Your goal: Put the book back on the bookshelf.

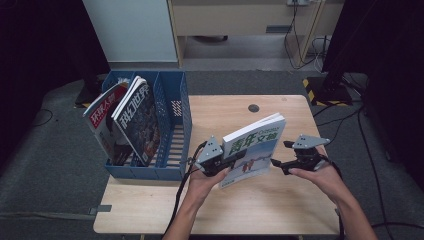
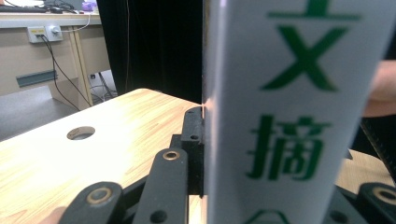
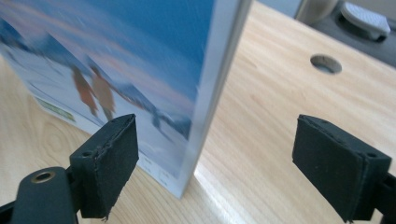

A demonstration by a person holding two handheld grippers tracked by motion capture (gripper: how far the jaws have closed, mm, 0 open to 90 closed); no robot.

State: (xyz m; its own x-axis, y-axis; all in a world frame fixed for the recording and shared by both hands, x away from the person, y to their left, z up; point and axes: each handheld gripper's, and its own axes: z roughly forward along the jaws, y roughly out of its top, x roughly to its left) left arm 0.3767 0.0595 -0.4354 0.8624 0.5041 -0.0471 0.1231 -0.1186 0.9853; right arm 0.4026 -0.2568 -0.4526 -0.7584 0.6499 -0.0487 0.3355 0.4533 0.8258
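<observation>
My left gripper (image 1: 235,159) clamps the magazine (image 1: 254,146) by its spine, upright on the table (image 1: 280,200). My right gripper (image 1: 280,155), jaws wide and empty, straddles its free edge. Hand-over step; next, carry it to the blue file rack (image 1: 172,125).

The magazine (image 1: 254,147) has a white cover with green characters above a blue and white snowy scene, where two small figures look orange-red, though they are blurred. The table (image 1: 280,200) beneath it is pale wood grain. Left of the magazine stands a blue slatted file rack (image 1: 172,125) holding a red-and-white magazine (image 1: 102,117) and a dark-covered magazine (image 1: 140,120) with white characters. The grippers' pads (image 3: 109,163) are black.
</observation>
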